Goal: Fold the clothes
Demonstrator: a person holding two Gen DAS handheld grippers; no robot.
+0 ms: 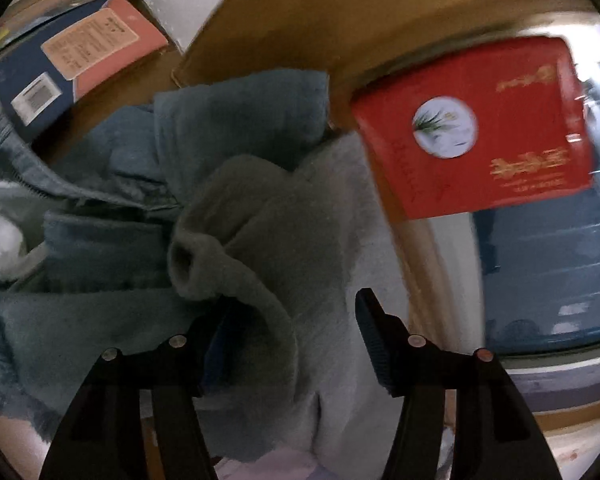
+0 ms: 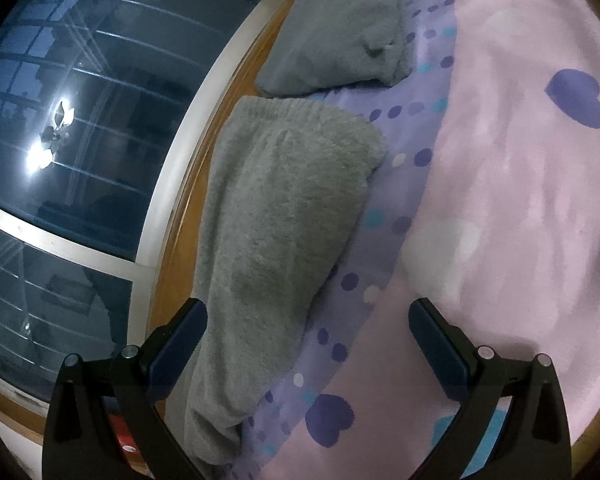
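Observation:
A heap of fleece clothes fills the left wrist view: a grey fleece garment (image 1: 260, 240) in front and a blue-grey one (image 1: 220, 120) behind it. My left gripper (image 1: 296, 312) points down into the heap, open. A fold of the grey fleece drapes over its left finger, while the right finger (image 1: 374, 340) stands free of the cloth. In the right wrist view a folded grey fleece piece (image 2: 284, 208) lies along the bed's edge, with a folded blue-grey piece (image 2: 340, 28) beyond it. My right gripper (image 2: 308, 308) hovers open above the grey piece's near end, holding nothing.
A red box (image 1: 480, 128) leans at the right of the heap, and a blue box with an orange label (image 1: 60, 68) lies at the upper left. A zipped denim garment (image 1: 28, 168) lies at the left. The pink and purple heart-print sheet (image 2: 520, 200) spreads right; a dark window (image 2: 80, 120) borders the left.

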